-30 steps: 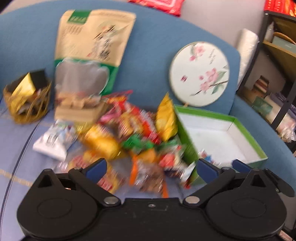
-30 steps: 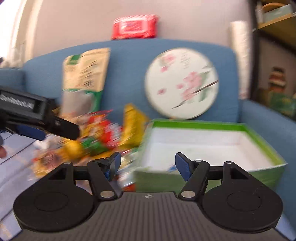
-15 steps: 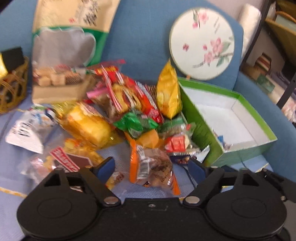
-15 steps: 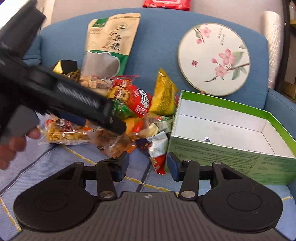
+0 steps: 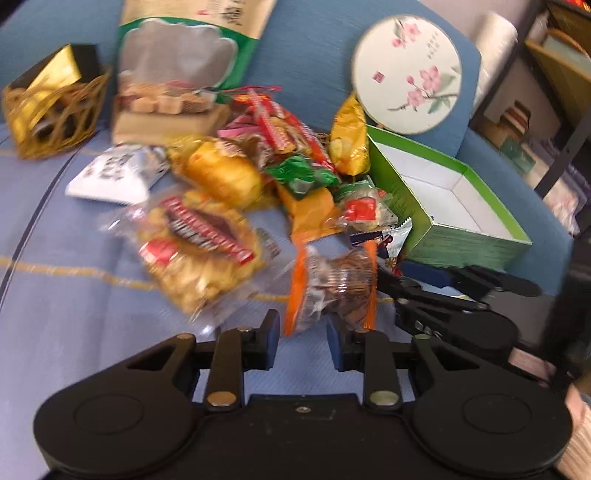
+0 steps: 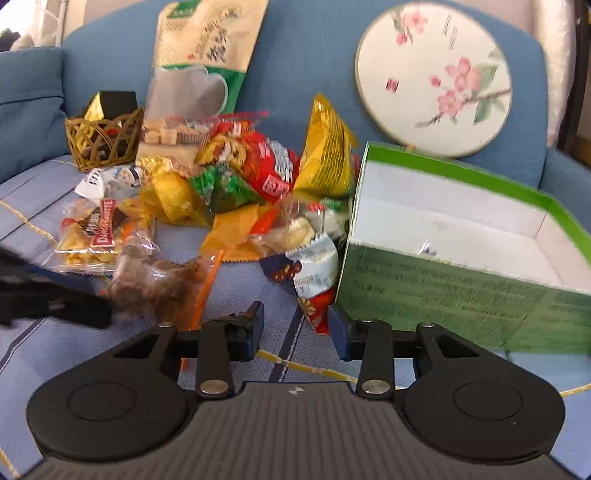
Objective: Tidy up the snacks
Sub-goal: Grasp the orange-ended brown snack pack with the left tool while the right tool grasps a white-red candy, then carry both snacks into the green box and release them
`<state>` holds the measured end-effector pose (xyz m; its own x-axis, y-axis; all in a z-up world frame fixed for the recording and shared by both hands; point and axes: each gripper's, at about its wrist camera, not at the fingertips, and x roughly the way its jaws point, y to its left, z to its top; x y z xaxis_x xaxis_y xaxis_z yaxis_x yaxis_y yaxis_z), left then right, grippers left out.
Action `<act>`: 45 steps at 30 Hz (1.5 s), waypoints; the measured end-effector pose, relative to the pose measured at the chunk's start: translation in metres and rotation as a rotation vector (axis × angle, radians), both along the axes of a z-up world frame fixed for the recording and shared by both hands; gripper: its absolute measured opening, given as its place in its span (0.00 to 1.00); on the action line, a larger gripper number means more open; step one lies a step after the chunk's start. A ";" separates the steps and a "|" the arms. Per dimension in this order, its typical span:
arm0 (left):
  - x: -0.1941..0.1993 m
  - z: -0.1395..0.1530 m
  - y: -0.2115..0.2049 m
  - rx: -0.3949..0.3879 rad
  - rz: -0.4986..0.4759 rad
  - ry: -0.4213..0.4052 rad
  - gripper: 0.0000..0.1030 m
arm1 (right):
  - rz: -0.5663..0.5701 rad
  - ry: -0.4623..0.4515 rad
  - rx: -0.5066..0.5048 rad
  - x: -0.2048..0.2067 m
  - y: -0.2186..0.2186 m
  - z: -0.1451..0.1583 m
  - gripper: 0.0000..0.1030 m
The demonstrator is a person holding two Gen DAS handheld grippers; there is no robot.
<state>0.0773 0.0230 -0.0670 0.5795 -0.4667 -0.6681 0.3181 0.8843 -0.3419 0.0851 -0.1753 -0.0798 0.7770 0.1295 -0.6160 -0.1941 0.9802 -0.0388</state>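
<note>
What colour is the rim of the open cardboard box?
Bright green rim, white inside; clearest in the right wrist view.

Blue sofa (image 6: 306, 70) backed by pale wall (image 6: 110, 11); dark shelf unit (image 5: 554, 96) seen at right edge.

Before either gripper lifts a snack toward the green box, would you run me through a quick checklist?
1. Green box open, room inside: ok.
2. Left gripper lined up on the orange-edged packet: ok; jaws closing, pads not yet on it.
3. Right gripper lined up on the blue-and-white packet: ok; jaws closing, nothing pressed.
4. The two grippers clear of each other: cannot tell, they are close.
5. Packet free of the snack pile: cannot tell.
</note>
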 end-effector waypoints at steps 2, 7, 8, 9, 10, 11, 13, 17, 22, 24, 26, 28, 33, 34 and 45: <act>-0.003 0.004 0.003 -0.011 0.023 -0.004 0.60 | 0.043 -0.007 0.046 -0.001 -0.001 0.003 0.61; -0.005 0.021 -0.001 -0.024 0.061 -0.075 1.00 | 0.122 -0.059 0.085 -0.014 0.004 0.013 0.45; -0.003 0.023 -0.006 -0.019 0.048 -0.086 1.00 | 0.109 -0.054 0.072 -0.014 0.004 0.011 0.45; 0.000 0.026 -0.012 -0.015 0.030 -0.096 1.00 | 0.089 -0.043 0.068 -0.014 0.003 0.009 0.50; 0.003 0.026 -0.018 -0.007 0.018 -0.107 1.00 | 0.074 -0.034 0.064 -0.013 0.002 0.007 0.51; 0.006 0.026 -0.025 0.007 0.011 -0.114 1.00 | 0.061 -0.034 0.059 -0.013 0.002 0.007 0.51; 0.013 0.019 -0.036 0.038 -0.015 -0.107 1.00 | 0.040 -0.049 0.049 -0.012 -0.001 0.008 0.55; 0.013 0.004 -0.042 0.053 -0.035 -0.081 1.00 | 0.004 -0.008 0.003 0.000 0.000 0.000 0.61; 0.020 -0.014 -0.031 0.032 -0.030 0.010 0.08 | 0.087 -0.004 0.058 0.003 0.002 0.000 0.45; 0.016 -0.010 -0.022 0.020 -0.002 0.011 0.08 | 0.149 -0.024 0.113 -0.002 0.004 0.005 0.40; 0.010 -0.004 -0.012 0.027 0.021 -0.014 0.09 | 0.185 -0.053 0.097 -0.009 0.010 0.010 0.40; 0.003 0.005 -0.004 0.031 0.033 -0.048 0.28 | 0.172 -0.056 0.074 -0.012 0.013 0.010 0.42; -0.007 0.024 0.003 -0.028 0.057 -0.135 1.00 | 0.107 -0.068 0.071 -0.022 0.005 0.012 0.67; -0.005 0.026 -0.001 -0.035 0.045 -0.144 1.00 | 0.084 -0.077 0.049 -0.020 0.007 0.012 0.73; 0.030 0.010 -0.027 -0.009 -0.002 -0.078 1.00 | 0.061 -0.043 -0.099 0.010 0.029 0.002 0.53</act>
<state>0.1077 -0.0038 -0.0568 0.6288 -0.4738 -0.6166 0.3455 0.8806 -0.3244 0.0950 -0.1467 -0.0779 0.7958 0.1176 -0.5941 -0.2496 0.9574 -0.1448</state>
